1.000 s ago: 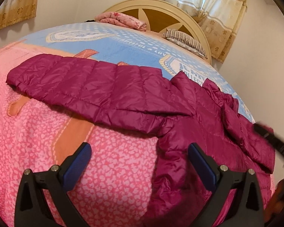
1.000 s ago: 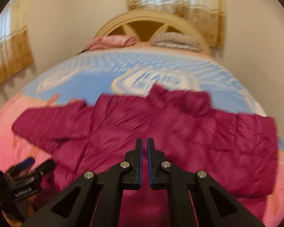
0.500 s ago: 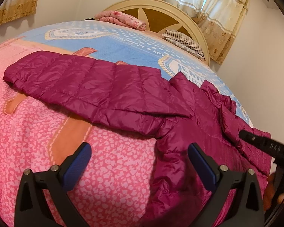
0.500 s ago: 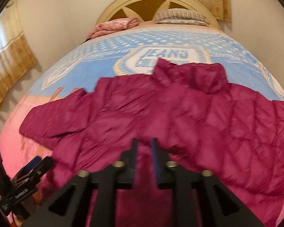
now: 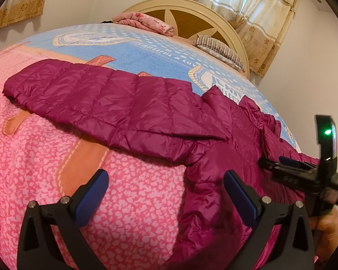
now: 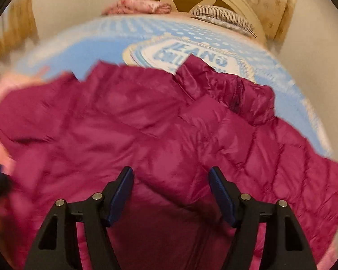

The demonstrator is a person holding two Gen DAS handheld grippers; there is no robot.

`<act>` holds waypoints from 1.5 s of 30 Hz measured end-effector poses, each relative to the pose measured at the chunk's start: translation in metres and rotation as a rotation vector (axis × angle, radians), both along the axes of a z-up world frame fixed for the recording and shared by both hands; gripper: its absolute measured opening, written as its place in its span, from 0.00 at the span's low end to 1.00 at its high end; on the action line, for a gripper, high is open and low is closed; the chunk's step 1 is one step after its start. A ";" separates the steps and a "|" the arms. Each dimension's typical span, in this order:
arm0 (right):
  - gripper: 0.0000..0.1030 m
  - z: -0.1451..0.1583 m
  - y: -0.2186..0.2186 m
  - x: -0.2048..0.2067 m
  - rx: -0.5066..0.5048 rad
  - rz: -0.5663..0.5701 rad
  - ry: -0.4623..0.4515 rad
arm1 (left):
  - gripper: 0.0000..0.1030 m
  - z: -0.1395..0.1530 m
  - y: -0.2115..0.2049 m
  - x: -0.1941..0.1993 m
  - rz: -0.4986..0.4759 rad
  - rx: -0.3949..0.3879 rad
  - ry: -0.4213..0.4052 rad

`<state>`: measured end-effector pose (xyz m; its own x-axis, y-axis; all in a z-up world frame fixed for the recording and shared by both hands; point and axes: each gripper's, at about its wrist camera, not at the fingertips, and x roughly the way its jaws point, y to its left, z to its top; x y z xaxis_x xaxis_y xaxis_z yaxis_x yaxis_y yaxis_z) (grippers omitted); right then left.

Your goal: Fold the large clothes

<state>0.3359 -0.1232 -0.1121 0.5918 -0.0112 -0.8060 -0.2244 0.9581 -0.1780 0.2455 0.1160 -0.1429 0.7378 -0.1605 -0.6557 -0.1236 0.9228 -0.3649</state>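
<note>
The quilted magenta down jacket (image 5: 133,105) lies spread across the pink-and-blue bed (image 5: 128,202), mid-frame, unfolded. Left claw (image 5: 166,191) gapes wide and empty beside its hem; right claw (image 6: 170,191) is parted and empty above the body. Next: grip an edge.

You have a bed (image 5: 146,51) with a pink and blue printed cover. A magenta quilted jacket (image 5: 128,110) lies spread on it, one sleeve stretched out over the pink part and its collar (image 6: 225,90) on the blue. Near the headboard (image 5: 191,11) lie a folded pink blanket (image 5: 144,21) and a striped pillow (image 5: 218,49).
</note>
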 end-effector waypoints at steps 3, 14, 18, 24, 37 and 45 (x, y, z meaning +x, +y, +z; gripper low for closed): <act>0.12 0.004 -0.015 0.000 0.077 -0.072 -0.012 | 1.00 0.000 0.001 0.000 0.000 -0.002 -0.001; 0.12 0.030 0.041 -0.034 0.253 0.097 -0.040 | 1.00 -0.001 0.002 -0.001 0.002 -0.021 -0.008; 0.58 -0.006 0.052 -0.026 0.331 0.095 0.072 | 1.00 -0.001 0.002 -0.001 0.002 -0.016 -0.002; 0.70 0.018 0.020 -0.028 0.623 0.123 0.133 | 1.00 0.000 0.001 -0.002 0.005 -0.014 -0.001; 0.25 0.062 -0.212 -0.053 0.379 -0.459 -0.213 | 1.00 0.056 -0.054 0.027 -0.063 0.157 -0.049; 0.25 0.002 -0.242 -0.048 0.409 -0.511 -0.096 | 1.00 0.038 -0.112 0.093 0.009 0.358 0.080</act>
